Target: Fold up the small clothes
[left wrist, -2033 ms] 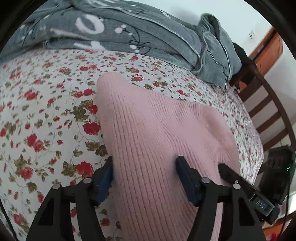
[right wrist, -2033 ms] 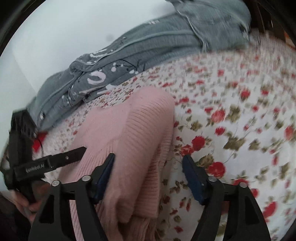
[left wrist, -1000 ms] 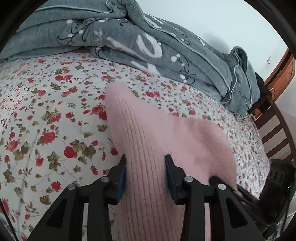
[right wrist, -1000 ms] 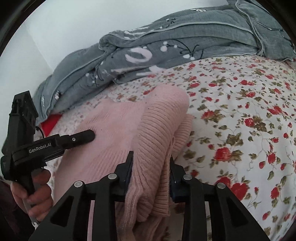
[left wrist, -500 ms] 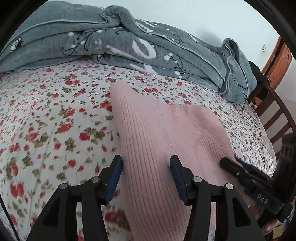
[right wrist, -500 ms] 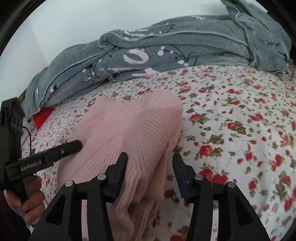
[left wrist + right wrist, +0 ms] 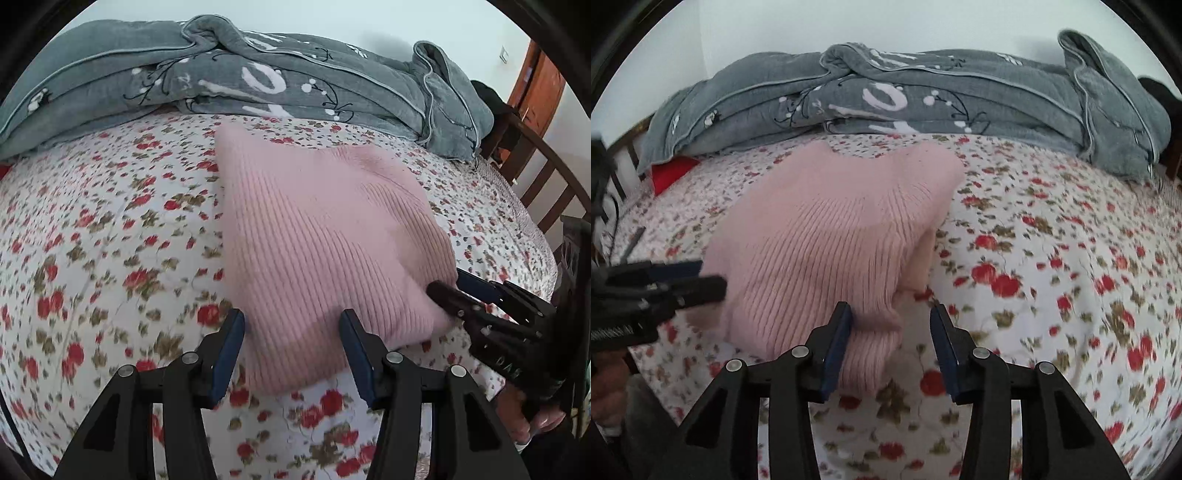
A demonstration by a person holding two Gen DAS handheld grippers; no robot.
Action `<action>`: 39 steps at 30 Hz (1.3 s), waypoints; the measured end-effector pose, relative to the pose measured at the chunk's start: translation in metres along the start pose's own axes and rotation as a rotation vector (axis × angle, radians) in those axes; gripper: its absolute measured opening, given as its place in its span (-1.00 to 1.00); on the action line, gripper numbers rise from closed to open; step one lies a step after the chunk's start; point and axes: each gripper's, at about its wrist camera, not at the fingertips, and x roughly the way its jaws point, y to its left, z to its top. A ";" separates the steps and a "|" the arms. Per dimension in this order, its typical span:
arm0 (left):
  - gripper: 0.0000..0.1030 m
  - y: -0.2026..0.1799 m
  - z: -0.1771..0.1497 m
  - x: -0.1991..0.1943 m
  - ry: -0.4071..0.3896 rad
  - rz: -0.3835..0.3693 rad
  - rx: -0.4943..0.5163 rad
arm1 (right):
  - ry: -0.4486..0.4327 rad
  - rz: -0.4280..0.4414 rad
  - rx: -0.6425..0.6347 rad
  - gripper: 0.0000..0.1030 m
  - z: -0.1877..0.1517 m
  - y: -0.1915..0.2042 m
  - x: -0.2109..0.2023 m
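The pink ribbed knit sweater [image 7: 317, 236] is lying folded into a compact bundle on the floral bedsheet [image 7: 92, 229], in front of the heaped grey quilt [image 7: 258, 81] along the wall. It is looking soft, light and thick, the sort of knit that is slumping and stretching rather than holding a crease, so any hold is best taken through all the layers at a near corner or along the folded edge, not on the top layer alone. The left hand-held gripper [image 7: 291, 345] is hanging just at the bundle's near-left corner with its jaws released, the near edge sitting between the pads without being pinched. The right hand-held gripper [image 7: 892, 341] is likewise sitting released at the near-right corner; its jaws have just been narrowing a little, with the knit touching the left pad only and a clear gap to the right one.
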 end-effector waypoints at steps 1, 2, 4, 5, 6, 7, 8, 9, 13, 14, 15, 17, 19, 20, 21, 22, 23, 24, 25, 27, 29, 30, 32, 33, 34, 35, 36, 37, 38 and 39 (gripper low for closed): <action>0.00 0.001 -0.001 -0.004 -0.005 -0.001 -0.006 | 0.002 0.007 0.009 -0.16 0.000 -0.002 -0.004; 0.00 0.001 -0.002 -0.008 -0.010 0.002 -0.007 | 0.002 0.014 0.014 -0.16 -0.001 -0.003 -0.008; 0.00 0.002 -0.005 -0.013 -0.016 0.007 -0.007 | -0.003 0.013 0.020 -0.16 -0.004 -0.006 -0.015; 0.00 0.002 -0.007 -0.016 -0.016 0.007 -0.008 | -0.007 0.011 0.024 -0.15 -0.005 -0.007 -0.019; 0.00 0.002 -0.008 -0.017 -0.016 0.007 -0.011 | -0.008 0.013 0.030 -0.15 -0.007 -0.007 -0.022; 0.00 0.002 -0.009 -0.018 -0.016 0.005 -0.016 | -0.009 0.016 0.037 -0.15 -0.009 -0.007 -0.024; 0.00 0.003 -0.010 -0.019 -0.015 0.001 -0.023 | -0.012 0.021 0.047 -0.15 -0.011 -0.008 -0.028; 0.00 0.003 -0.012 -0.020 -0.013 -0.010 -0.033 | -0.015 0.024 0.052 -0.15 -0.013 -0.009 -0.030; 0.00 0.001 -0.013 -0.024 -0.019 -0.012 -0.042 | -0.038 0.029 0.069 -0.15 -0.015 -0.011 -0.041; 0.00 0.000 -0.012 -0.026 -0.027 -0.006 -0.039 | -0.046 0.032 0.074 -0.15 -0.014 -0.012 -0.043; 0.00 -0.001 -0.012 -0.027 -0.032 -0.006 -0.039 | -0.058 0.034 0.078 -0.15 -0.013 -0.012 -0.046; 0.00 -0.003 -0.009 -0.029 -0.042 -0.010 -0.039 | -0.083 0.039 0.087 -0.15 -0.009 -0.015 -0.051; 0.00 -0.005 -0.005 -0.030 -0.053 -0.008 -0.036 | -0.103 0.054 0.102 -0.15 -0.004 -0.018 -0.054; 0.00 -0.006 -0.002 -0.029 -0.060 -0.005 -0.033 | -0.110 0.061 0.110 -0.15 -0.002 -0.019 -0.053; 0.00 -0.007 0.001 -0.029 -0.067 -0.003 -0.033 | -0.118 0.071 0.121 -0.15 0.001 -0.020 -0.053; 0.00 -0.008 0.005 -0.027 -0.071 -0.002 -0.034 | -0.122 0.080 0.131 -0.15 0.003 -0.021 -0.051; 0.00 -0.008 0.007 -0.025 -0.072 -0.001 -0.036 | -0.122 0.093 0.142 -0.15 0.005 -0.022 -0.048; 0.00 -0.008 0.012 -0.022 -0.071 0.002 -0.040 | -0.120 0.104 0.150 -0.15 0.007 -0.023 -0.044; 0.00 -0.008 0.014 -0.020 -0.070 0.005 -0.041 | -0.118 0.114 0.153 -0.15 0.008 -0.023 -0.041; 0.00 -0.008 0.020 -0.016 -0.070 0.019 -0.042 | -0.112 0.139 0.150 -0.15 0.009 -0.023 -0.032; 0.00 -0.008 0.026 -0.012 -0.076 0.029 -0.043 | -0.101 0.132 0.156 -0.17 0.009 -0.026 -0.022; 0.00 -0.007 0.030 -0.009 -0.079 0.033 -0.045 | -0.100 0.140 0.167 -0.26 0.009 -0.028 -0.019; 0.00 -0.007 0.036 -0.004 -0.077 0.038 -0.051 | -0.084 0.186 0.201 -0.47 0.008 -0.035 -0.010; 0.00 -0.006 0.038 -0.002 -0.074 0.040 -0.052 | -0.070 0.224 0.217 -0.72 0.007 -0.039 -0.005; 0.00 -0.005 0.040 0.001 -0.072 0.040 -0.053 | -0.064 0.255 0.226 -0.89 0.006 -0.042 -0.001; 0.00 -0.004 0.042 0.002 -0.075 0.040 -0.058 | -0.063 0.274 0.234 -0.89 0.004 -0.043 0.001; 0.00 0.000 0.045 0.004 -0.082 0.036 -0.073 | -0.069 0.273 0.240 -0.89 0.002 -0.045 0.002; 0.00 0.003 0.047 0.005 -0.083 0.030 -0.087 | -0.073 0.267 0.236 -0.89 0.000 -0.046 0.003; 0.00 0.006 0.049 0.008 -0.078 0.023 -0.097 | -0.071 0.268 0.229 -0.89 -0.002 -0.046 0.004; 0.00 0.009 0.052 0.011 -0.073 0.018 -0.104 | -0.064 0.269 0.220 -0.89 -0.003 -0.045 0.004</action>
